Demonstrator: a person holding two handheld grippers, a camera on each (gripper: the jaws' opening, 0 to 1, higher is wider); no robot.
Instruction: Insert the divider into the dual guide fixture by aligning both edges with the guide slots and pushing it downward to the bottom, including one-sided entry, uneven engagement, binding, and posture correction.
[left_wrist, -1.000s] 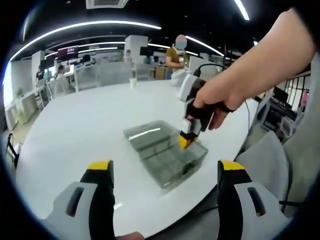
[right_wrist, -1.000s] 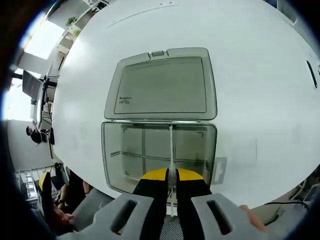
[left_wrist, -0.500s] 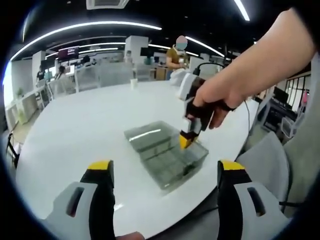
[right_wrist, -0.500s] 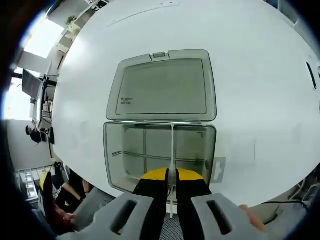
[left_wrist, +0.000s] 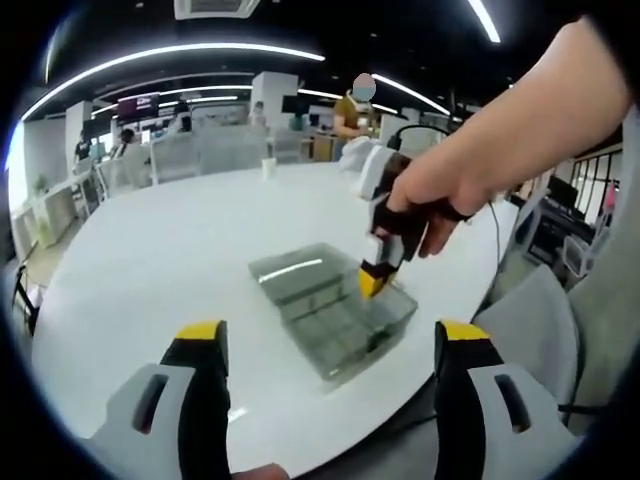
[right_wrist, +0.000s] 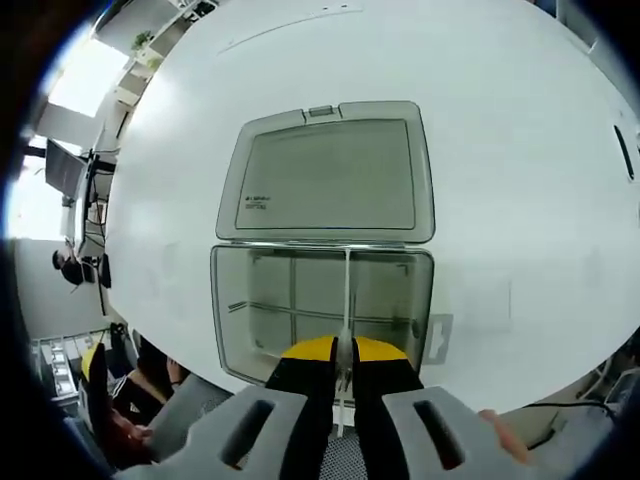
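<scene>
A clear plastic compartment box (right_wrist: 322, 312) lies on the white round table (right_wrist: 520, 180), its lid (right_wrist: 330, 172) folded flat beyond it. My right gripper (right_wrist: 341, 352) is shut on a thin clear divider (right_wrist: 347, 290), seen edge-on and standing across the box's width above its near wall. In the left gripper view the box (left_wrist: 335, 312) sits at mid-table, and the right gripper (left_wrist: 373, 278), held by a person's hand (left_wrist: 425, 200), points down into its right end. My left gripper (left_wrist: 328, 345) hangs open near the table's front edge, well short of the box.
A grey chair (left_wrist: 540, 320) stands at the right of the table. Desks, screens and people (left_wrist: 352, 105) fill the office behind. A dark slot-like mark (right_wrist: 626, 150) lies on the table at the right.
The right gripper view has shifted slightly, so the box sits a little lower and further right. The divider stays gripped; the left gripper has not moved.
</scene>
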